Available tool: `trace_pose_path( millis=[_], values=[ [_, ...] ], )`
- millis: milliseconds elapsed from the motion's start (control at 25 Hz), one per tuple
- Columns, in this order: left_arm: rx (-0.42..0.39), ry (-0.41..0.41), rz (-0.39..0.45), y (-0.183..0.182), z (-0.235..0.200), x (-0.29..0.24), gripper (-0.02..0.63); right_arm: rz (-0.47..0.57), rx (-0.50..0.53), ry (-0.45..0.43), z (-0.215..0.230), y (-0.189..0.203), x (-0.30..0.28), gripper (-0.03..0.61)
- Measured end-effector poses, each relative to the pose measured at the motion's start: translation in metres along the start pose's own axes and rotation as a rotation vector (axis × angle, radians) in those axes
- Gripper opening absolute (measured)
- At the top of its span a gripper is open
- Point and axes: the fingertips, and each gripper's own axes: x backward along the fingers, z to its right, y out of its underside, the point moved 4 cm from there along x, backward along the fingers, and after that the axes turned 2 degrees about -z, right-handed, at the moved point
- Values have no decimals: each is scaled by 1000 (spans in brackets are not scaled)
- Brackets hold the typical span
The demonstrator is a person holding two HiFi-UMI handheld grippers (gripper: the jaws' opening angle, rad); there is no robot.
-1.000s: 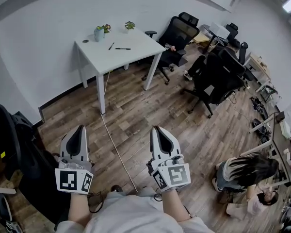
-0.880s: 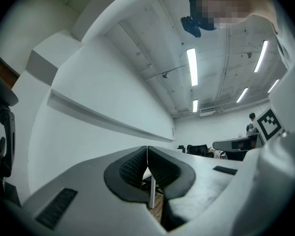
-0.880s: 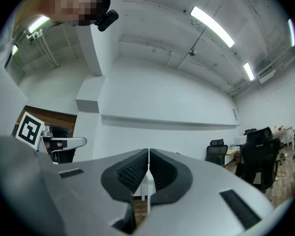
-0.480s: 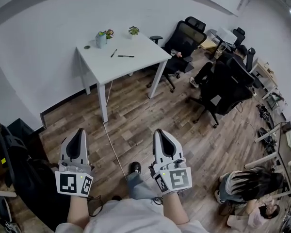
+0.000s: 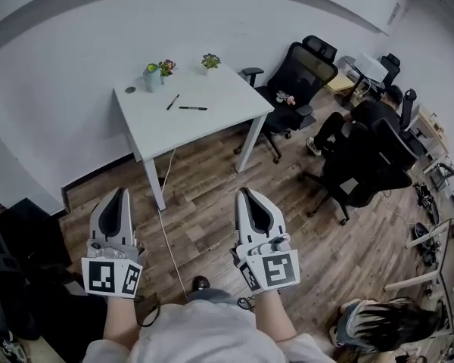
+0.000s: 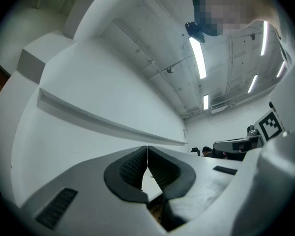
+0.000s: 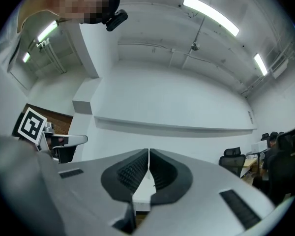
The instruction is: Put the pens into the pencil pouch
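Two dark pens lie on a white table (image 5: 212,123) against the far wall in the head view: one pen (image 5: 172,102) slanted, the other pen (image 5: 192,108) lying crosswise to its right. No pencil pouch shows in any view. My left gripper (image 5: 120,193) and right gripper (image 5: 245,193) are held side by side over the wooden floor, well short of the table. Both are shut with nothing between the jaws. In the left gripper view my left gripper (image 6: 147,147) points slightly upward at the wall, and my right gripper (image 7: 149,151) does the same in the right gripper view.
A light blue cup (image 5: 152,77) and two small potted plants (image 5: 210,60) stand at the table's back edge. Black office chairs (image 5: 296,78) crowd the right side. A cable (image 5: 169,237) runs across the floor. A seated person (image 5: 382,327) is at the lower right.
The table has come nearer and lower in the head view as I walk toward it. Both grippers stay shut and side by side. The seated person has slid toward the bottom right corner.
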Motion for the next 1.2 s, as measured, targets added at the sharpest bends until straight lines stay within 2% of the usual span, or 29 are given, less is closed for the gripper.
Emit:
trace_pose_path(
  millis=[200,360,640,880,1200],
  values=[
    [-11,-37,9,6,16,-38,25,3,-35,-41,44,11,-29,28],
    [-24,-65,1,12,13,-61,25,16,-48,-78,58,17,-53,28],
    [-41,-32,-2,25,1,-111,25,19,-77,-53,82,31,-94,29],
    [-19,1,-10,55,-51,-175,25,-5,-65,-19,84,53,-169,28],
    [-12,47,-20,69,-156,-264,25,-4,-55,51,72,58,-294,28]
  ],
)
